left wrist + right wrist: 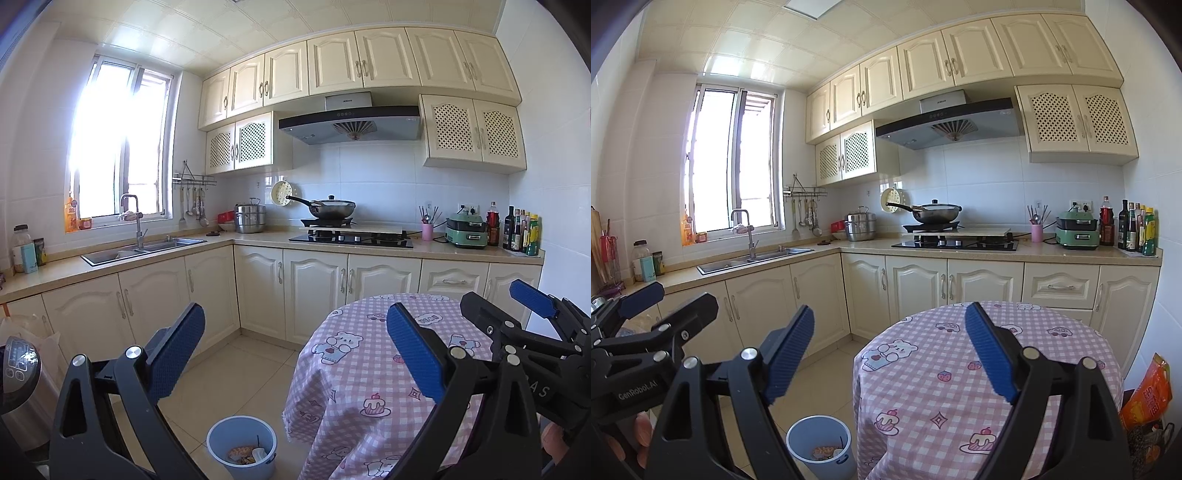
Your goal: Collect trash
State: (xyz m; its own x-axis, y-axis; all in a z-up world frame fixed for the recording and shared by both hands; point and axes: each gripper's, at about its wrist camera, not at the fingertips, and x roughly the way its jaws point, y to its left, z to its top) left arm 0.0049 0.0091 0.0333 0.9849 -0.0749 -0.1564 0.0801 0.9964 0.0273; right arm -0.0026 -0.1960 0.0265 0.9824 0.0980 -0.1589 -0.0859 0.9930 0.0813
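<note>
Beside table (354,373): trash in bucket (242,445); grippers agape.

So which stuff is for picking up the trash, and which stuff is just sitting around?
For the job:
blue trash bin with wrappers inside
left gripper
right gripper

Just sitting around:
wok
steamer pot
sauce bottles
pink cup

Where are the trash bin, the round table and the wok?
trash bin (221,432): left wrist view, on its blue rim, left side.
round table (923,387): right wrist view, on the pink checked cloth covering its top.
wok (332,211): left wrist view, on its dark bowl at the stove.
</note>
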